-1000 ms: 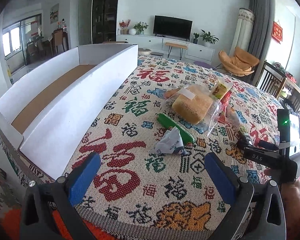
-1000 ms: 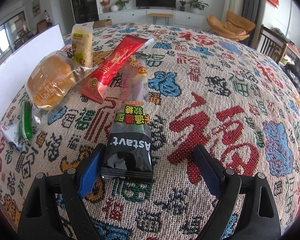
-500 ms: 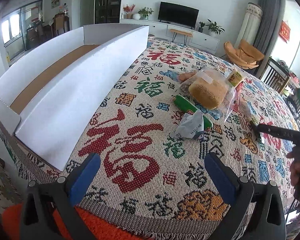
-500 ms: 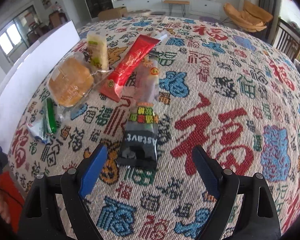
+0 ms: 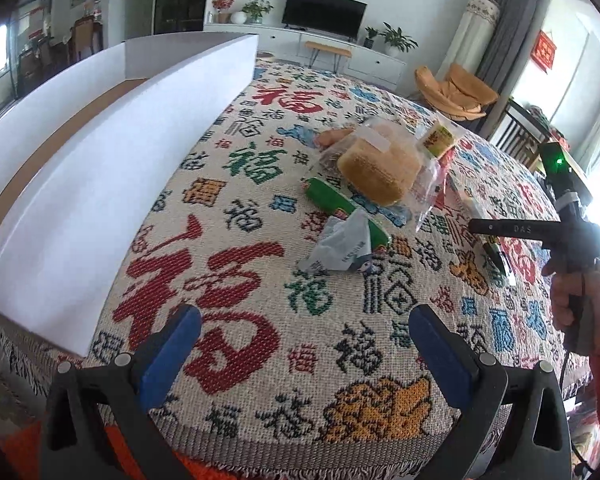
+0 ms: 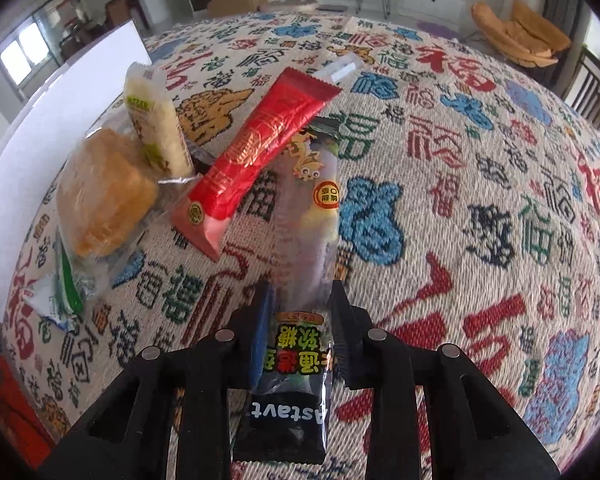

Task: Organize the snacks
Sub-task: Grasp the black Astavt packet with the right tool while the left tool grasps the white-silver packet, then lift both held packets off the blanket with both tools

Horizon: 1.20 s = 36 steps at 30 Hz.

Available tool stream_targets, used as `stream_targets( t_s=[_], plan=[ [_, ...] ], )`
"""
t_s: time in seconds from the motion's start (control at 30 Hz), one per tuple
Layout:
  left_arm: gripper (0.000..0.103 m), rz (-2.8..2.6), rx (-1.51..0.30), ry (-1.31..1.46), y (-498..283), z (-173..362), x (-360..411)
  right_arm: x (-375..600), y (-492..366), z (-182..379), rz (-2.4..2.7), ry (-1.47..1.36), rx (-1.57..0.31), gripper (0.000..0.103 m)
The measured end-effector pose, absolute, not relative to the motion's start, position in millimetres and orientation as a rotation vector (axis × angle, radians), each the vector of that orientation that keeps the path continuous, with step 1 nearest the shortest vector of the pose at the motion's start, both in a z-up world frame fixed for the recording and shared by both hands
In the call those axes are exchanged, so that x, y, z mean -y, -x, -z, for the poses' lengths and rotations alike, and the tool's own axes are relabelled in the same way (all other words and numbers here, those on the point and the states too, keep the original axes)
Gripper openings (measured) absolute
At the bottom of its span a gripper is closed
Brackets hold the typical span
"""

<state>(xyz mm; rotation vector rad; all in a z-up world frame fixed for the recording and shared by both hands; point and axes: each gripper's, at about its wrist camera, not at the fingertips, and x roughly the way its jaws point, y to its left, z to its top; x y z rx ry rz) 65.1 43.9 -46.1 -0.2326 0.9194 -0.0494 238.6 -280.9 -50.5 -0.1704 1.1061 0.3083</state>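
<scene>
Here the right gripper [image 6: 300, 300] pinches the black-and-clear Astavt candy packet [image 6: 296, 360] between its 2 jaws; the left gripper [image 5: 304, 332] hovers, jaws spread, over the patterned woven tablecloth [image 5: 260, 360].

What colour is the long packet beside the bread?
Red with gold print, clearest in the right wrist view.

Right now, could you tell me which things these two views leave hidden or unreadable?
- Box floor, left wrist view: the near wall hides most of it, so its contents are unknown.
- Candy pack, right wrist view: the right gripper fingers cover its sides; the red pack overlaps its far end.
- Green stick, right wrist view: mostly under the bread bag.
- Left gripper: not visible in the right wrist view.
</scene>
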Motion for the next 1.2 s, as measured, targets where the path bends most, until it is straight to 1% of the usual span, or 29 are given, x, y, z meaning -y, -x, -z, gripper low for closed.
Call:
stream_targets(
  t_s=[0.2,0.23,0.27,0.3,0.33,0.37,0.43,0.47,0.5,0.57,0.6,0.7,0.77,0.87,0.9,0.93,0.97,1.0,1.03,1.07,1.1,1.2],
  plan=[
    [0.102,0.073,-0.973,0.11,-117.4,61.4,-12.3,315.7,-168.4,45.5,-0.356,0.099,-1.15,0.027],
    [0.1,0.069,-0.989,0.085,-125.7,67.1,-7.6,320.1,-159.9,46.3,-0.354,0.084,-1.155,0.027],
    [0.095,0.067,-0.998,0.069,-130.5,71.2,-5.0,325.7,-151.1,47.0,-0.348,0.065,-1.158,0.029],
    [0.077,0.069,-1.008,0.054,-134.3,75.1,-3.2,330.8,-145.2,47.5,-0.343,0.046,-1.163,0.032],
    [0.059,0.074,-1.022,0.048,-135.6,78.8,-3.3,334.6,-141.4,47.7,-0.335,0.031,-1.167,0.033],
    [0.056,0.067,-1.007,0.031,-133.1,79.0,-4.1,337.7,-140.5,46.8,-0.333,0.021,-1.167,0.034],
    [0.043,0.094,-0.994,0.067,-126.0,78.7,-10.8,340.2,-140.1,43.1,-0.329,0.022,-1.162,0.037],
    [0.041,0.11,-0.985,0.11,-121.6,77.6,-17.4,340.7,-140.3,40.3,-0.325,0.026,-1.159,0.041],
    [0.039,0.135,-0.977,0.166,-118.3,76.4,-25.1,340.6,-142.8,37.3,-0.328,0.024,-1.158,0.047],
    [0.039,0.147,-0.963,0.239,-114.6,73.8,-37.6,344.4,-152.9,32.9,-0.344,0.003,-1.16,0.056],
    [0.039,0.145,-0.957,0.26,-113.5,72.7,-41.3,343.2,-158.3,30.7,-0.352,-0.005,-1.17,0.058],
    [0.039,0.141,-0.955,0.284,-112.3,72.3,-45.4,336.2,-178.3,32.4,-0.37,0.022,-1.227,0.059],
    [0.039,0.121,-0.965,0.266,-112.9,74.0,-43.0,327.1,-185.8,36.2,-0.368,0.089,-1.245,0.059],
    [0.051,0.084,-0.98,0.227,-117.1,77.4,-38.2,314.7,-188.9,45.0,-0.363,0.173,-1.272,0.059],
    [0.063,0.092,-0.982,0.22,-118.2,77.8,-36.0,311.8,-188.1,47.7,-0.36,0.193,-1.276,0.06],
    [0.071,0.094,-0.983,0.206,-118.6,78.5,-33.5,309.2,-185.9,47.8,-0.355,0.211,-1.264,0.06],
    [0.071,0.089,-0.986,0.181,-119.3,79.2,-29.5,307.0,-183.9,47.9,-0.35,0.228,-1.256,0.06],
    [0.069,0.08,-0.987,0.152,-120.1,79.6,-25.9,305.0,-182.2,47.9,-0.341,0.25,-1.246,0.053],
    [0.043,0.067,-0.983,0.127,-119.1,79.5,-23.2,302.7,-179.5,47.3,-0.335,0.272,-1.231,0.042],
    [0.039,0.06,-0.973,0.124,-118.3,78.2,-24.1,302.1,-177.9,45.8,-0.342,0.278,-1.221,0.025],
    [0.036,0.082,-0.961,0.163,-116.6,75.9,-28.8,304.0,-176.9,43.4,-0.356,0.253,-1.222,0.018],
    [0.034,0.089,-0.893,0.266,-105.8,62.2,-46.9,310.9,-166.3,26.9,-0.377,0.186,-1.194,0.016]
  ],
)
